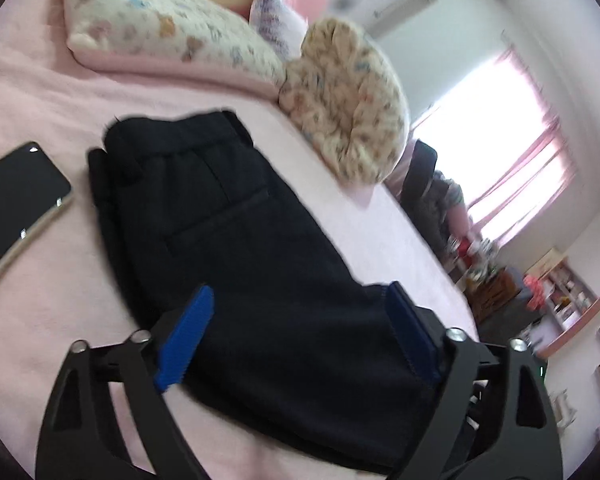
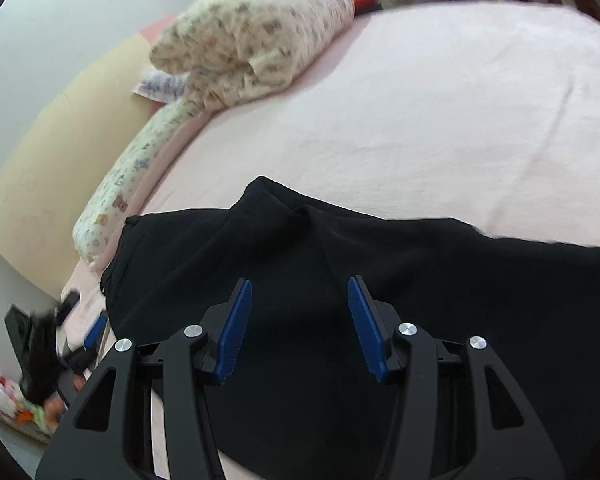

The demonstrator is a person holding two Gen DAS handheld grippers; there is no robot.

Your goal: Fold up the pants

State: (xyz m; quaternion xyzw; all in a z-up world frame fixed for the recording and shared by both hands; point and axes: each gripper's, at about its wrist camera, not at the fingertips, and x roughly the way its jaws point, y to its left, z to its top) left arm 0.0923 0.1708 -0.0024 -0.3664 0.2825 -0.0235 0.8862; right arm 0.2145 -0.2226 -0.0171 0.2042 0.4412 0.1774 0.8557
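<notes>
Left wrist: pink bed (image 1: 40,92), pillows (image 1: 172,36), curtained window (image 1: 500,152).

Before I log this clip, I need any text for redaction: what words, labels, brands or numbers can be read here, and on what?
None can be read.
black pants: no label or tag visible.
phone: screen dark, no brand visible.
patterned pillows: pictures only.
shelves: too blurred to read.
</notes>
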